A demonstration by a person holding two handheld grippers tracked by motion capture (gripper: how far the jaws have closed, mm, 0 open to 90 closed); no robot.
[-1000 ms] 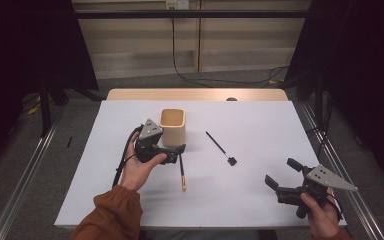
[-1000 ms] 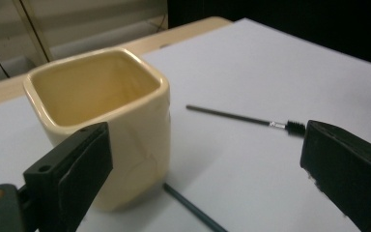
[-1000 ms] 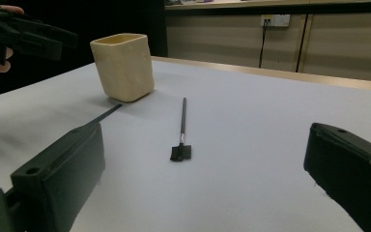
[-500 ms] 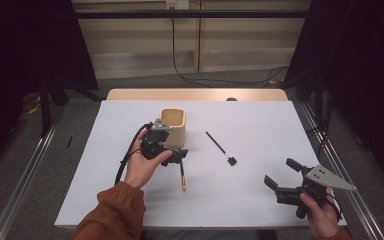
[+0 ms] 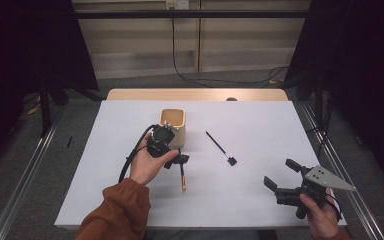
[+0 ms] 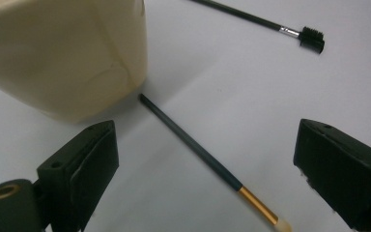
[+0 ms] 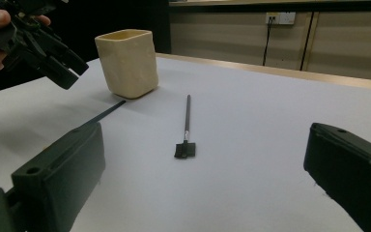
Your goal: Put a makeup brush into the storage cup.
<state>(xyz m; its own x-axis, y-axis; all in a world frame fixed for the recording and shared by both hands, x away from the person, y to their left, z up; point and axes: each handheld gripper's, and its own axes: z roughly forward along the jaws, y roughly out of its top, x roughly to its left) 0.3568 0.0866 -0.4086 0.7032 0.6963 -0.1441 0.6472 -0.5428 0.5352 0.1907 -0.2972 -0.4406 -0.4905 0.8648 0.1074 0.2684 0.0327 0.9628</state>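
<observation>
At the near right corner of the white bench [image 5: 240, 200], the right gripper [image 5: 283, 176] rests in a hand low over the surface, its jaws spread wide and holding nothing. In the right gripper view those jaws frame a black spoolie brush [image 7: 186, 126] lying flat on the bench, bristle head toward the camera.

Left of centre and a little farther in, the left gripper [image 5: 176, 156] is held in a hand with an orange-brown sleeve [image 5: 117, 212]. Its jaws are wide apart and tilted down over a makeup brush [image 5: 182, 171] with a dark handle, gold ferrule and pale tip. In the left gripper view the makeup brush lies flat on the bench between the two jaws, touched by neither; its handle end reaches almost to the foot of the cup.

Just beyond the left gripper stands a cream square cup [image 5: 173, 125], upright. The spoolie brush lies to the cup's right, well apart from the makeup brush.
</observation>
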